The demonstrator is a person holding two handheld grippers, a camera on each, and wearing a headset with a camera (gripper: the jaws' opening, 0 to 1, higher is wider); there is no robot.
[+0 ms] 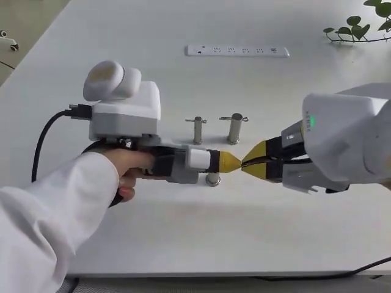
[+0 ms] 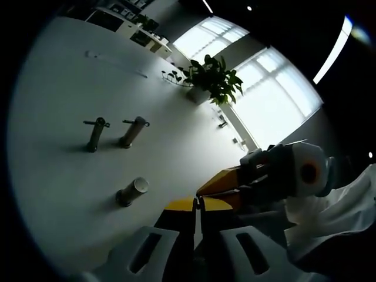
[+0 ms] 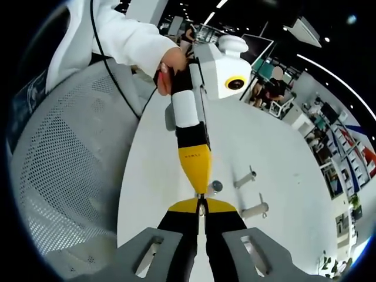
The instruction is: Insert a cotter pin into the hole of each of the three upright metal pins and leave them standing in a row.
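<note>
Three upright metal pins stand on the white table. The back left pin and the back right pin each carry a cotter pin through the top. The front pin sits half hidden under my left gripper; in the left gripper view this front pin has a bare top. My left gripper and my right gripper meet tip to tip above the table, both with yellow fingertips pressed together. A thin dark sliver lies between the right gripper tips, too small to name.
A white power strip lies at the back of the table, with a leafy plant at the far right corner. A black cable trails from the left gripper. The table's front edge runs near the person's sleeve.
</note>
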